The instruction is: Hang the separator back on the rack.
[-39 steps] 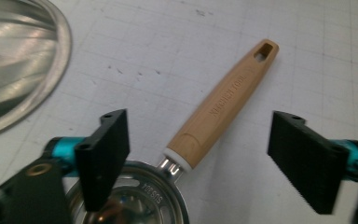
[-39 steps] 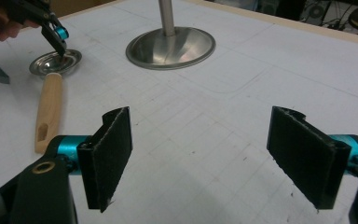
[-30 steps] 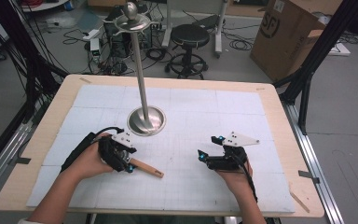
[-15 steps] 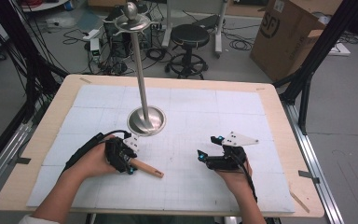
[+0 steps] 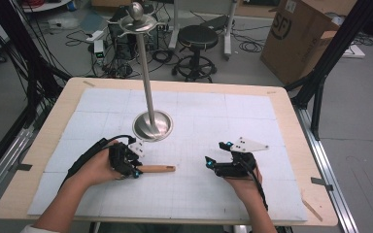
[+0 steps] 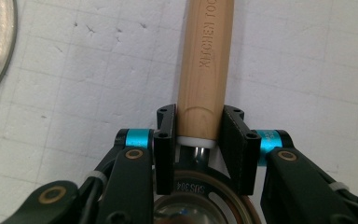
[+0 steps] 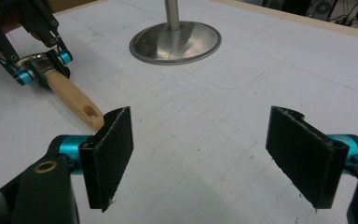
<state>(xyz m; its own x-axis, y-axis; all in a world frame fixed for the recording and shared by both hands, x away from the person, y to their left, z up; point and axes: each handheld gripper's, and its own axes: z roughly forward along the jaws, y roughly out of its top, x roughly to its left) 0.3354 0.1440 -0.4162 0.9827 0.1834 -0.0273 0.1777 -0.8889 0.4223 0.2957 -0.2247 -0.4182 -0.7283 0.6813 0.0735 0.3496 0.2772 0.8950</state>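
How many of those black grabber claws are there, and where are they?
2. The left gripper sits near the table's front left, shut on a wooden-handled kitchen tool. The right gripper sits at the front right, open and holding nothing.

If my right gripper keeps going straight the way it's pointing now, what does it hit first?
Probably nothing close: the right gripper is open over bare mat. Straight ahead the first thing looks like the stand base, with the wooden handle off to one side, though depth is hard to judge.
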